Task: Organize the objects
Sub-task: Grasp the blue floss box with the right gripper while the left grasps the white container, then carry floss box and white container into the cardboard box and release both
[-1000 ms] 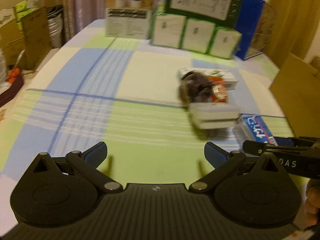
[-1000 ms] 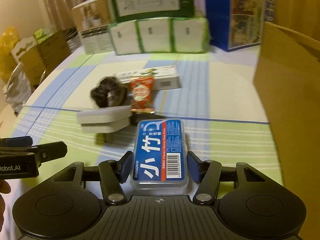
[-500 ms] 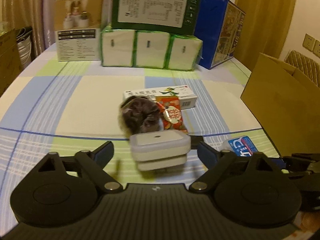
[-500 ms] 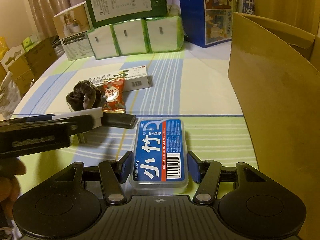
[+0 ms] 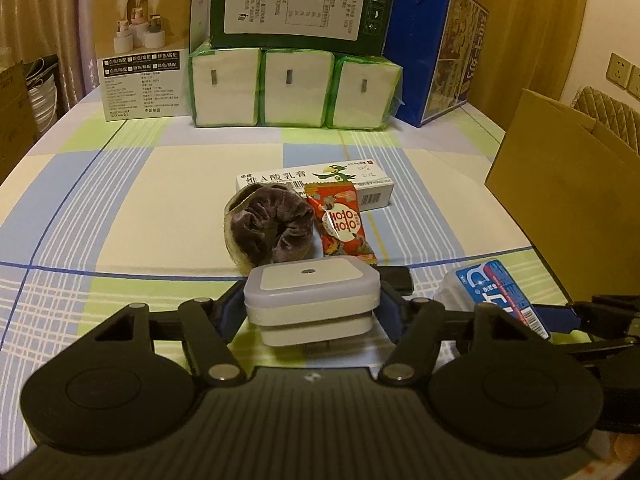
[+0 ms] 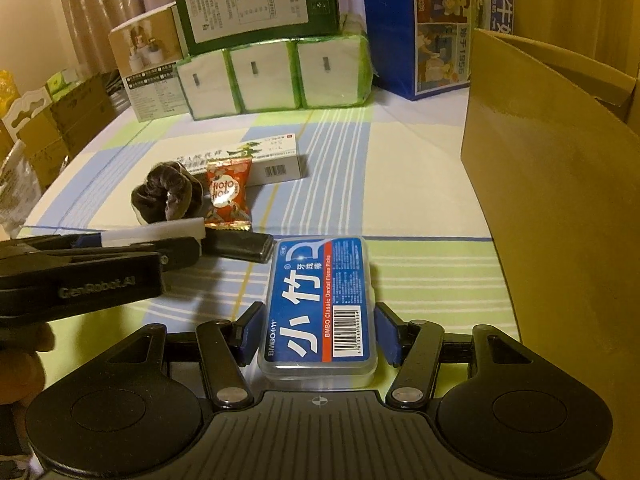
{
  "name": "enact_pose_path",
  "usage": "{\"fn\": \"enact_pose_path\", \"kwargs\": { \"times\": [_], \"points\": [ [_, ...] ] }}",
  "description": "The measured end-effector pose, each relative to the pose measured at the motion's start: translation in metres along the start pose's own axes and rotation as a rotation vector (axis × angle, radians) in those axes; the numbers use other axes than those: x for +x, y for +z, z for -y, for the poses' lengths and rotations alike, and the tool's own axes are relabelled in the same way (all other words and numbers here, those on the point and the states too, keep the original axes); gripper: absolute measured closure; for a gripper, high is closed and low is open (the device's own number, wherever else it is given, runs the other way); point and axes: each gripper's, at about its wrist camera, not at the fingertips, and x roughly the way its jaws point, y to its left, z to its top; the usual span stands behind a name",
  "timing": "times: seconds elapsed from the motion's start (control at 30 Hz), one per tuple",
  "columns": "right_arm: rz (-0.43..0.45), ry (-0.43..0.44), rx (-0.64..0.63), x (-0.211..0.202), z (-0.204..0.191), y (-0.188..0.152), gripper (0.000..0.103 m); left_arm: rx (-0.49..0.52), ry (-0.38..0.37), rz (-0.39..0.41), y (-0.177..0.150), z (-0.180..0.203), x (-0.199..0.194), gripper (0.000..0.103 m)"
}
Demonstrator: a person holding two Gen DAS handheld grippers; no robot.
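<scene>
Left gripper (image 5: 312, 312): blue pads closed against the sides of a white square night-light (image 5: 311, 294), held low over the desk (image 5: 120, 208) with its checked cloth. Right gripper (image 6: 318, 334): pads closed on both long sides of a clear floss-pick case with blue label (image 6: 320, 304), just right of the left gripper. Beyond the night-light, near together on the cloth: brown velvet scrunchie (image 5: 272, 226), red HoloHolo snack packet (image 5: 344, 226) touching it on its right, white ointment carton (image 5: 320, 182) behind both, black flat object (image 6: 240, 244) partly hidden. Cardboard box (image 6: 540, 168), open, at the right edge. Far edge: tissue packs (image 5: 294, 88), green carton (image 5: 300, 2) stacked on them, humidifier box (image 5: 144, 52), blue box (image 5: 432, 56).
</scene>
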Motion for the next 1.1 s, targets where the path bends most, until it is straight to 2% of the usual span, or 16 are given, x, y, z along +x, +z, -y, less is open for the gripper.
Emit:
{"fn": "enact_pose_path", "kwargs": {
  "times": [0.17, 0.23, 0.6, 0.83, 1.1],
  "points": [
    [0.018, -0.027, -0.037, 0.004, -0.002, -0.002, 0.047, 0.001, -0.009, 0.0, -0.002, -0.002, -0.005, 0.042],
    [0.012, -0.035, -0.035, 0.004, -0.003, -0.002, 0.049, 0.0, -0.012, 0.0, -0.002, -0.003, -0.007, 0.042],
    [0.027, -0.015, -0.008, -0.014, -0.002, -0.002, 0.05, 0.015, -0.013, -0.003, -0.006, -0.002, -0.027, 0.042],
    [0.048, 0.002, 0.008, -0.053, -0.005, -0.017, 0.05, 0.015, -0.001, -0.008, -0.003, 0.01, -0.055, 0.042],
    [0.065, 0.015, 0.028, -0.123, -0.007, -0.036, 0.05, 0.007, 0.002, -0.005, -0.01, 0.037, -0.122, 0.042]
  ]
}}
